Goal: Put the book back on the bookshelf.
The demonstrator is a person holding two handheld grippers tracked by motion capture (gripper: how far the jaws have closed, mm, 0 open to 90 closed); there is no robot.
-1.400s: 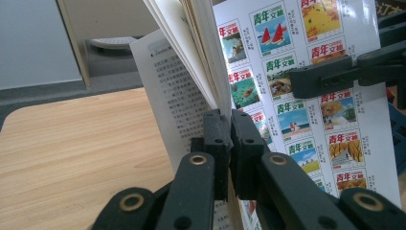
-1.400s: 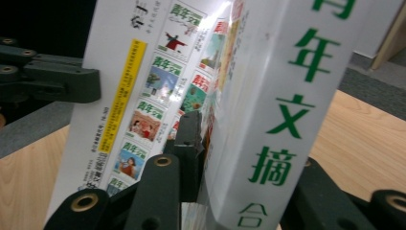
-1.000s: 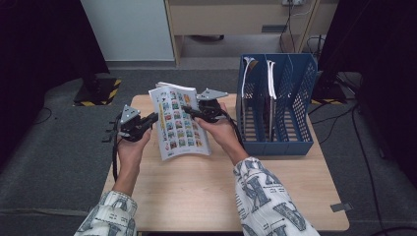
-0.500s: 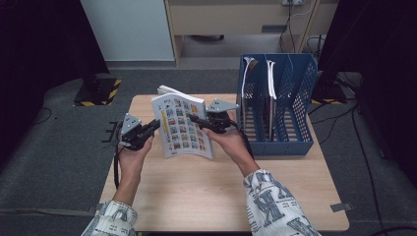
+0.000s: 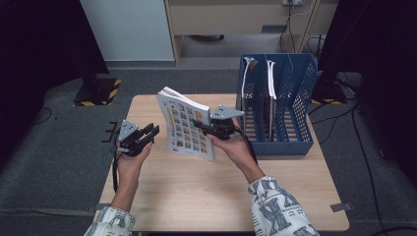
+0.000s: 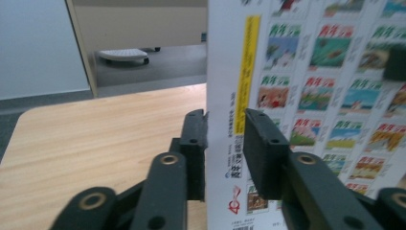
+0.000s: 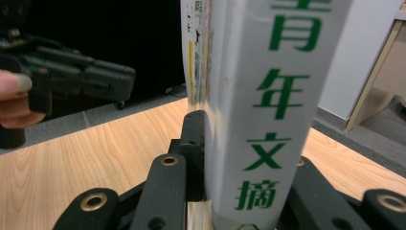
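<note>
The magazine point(image 5: 186, 127) stands nearly upright above the table point(image 5: 196, 196), pinched at its spine by the right hand-held gripper point(image 5: 204, 126). The left hand-held gripper point(image 5: 150, 133) has just been opening; its jaws now sit spread, clear of the page edge. It looks light and floppy, with a glossy cover (likely slippery), so the stiff spine is the best hold. The blue file rack point(image 5: 295, 98) beside it has a free slot on the right, and the way there is open.

grey carpet floor point(image 5: 54, 162) around a light wooden table point(image 5: 196, 196), pale cabinet point(image 5: 128, 29) behind (dark at both sides).
</note>
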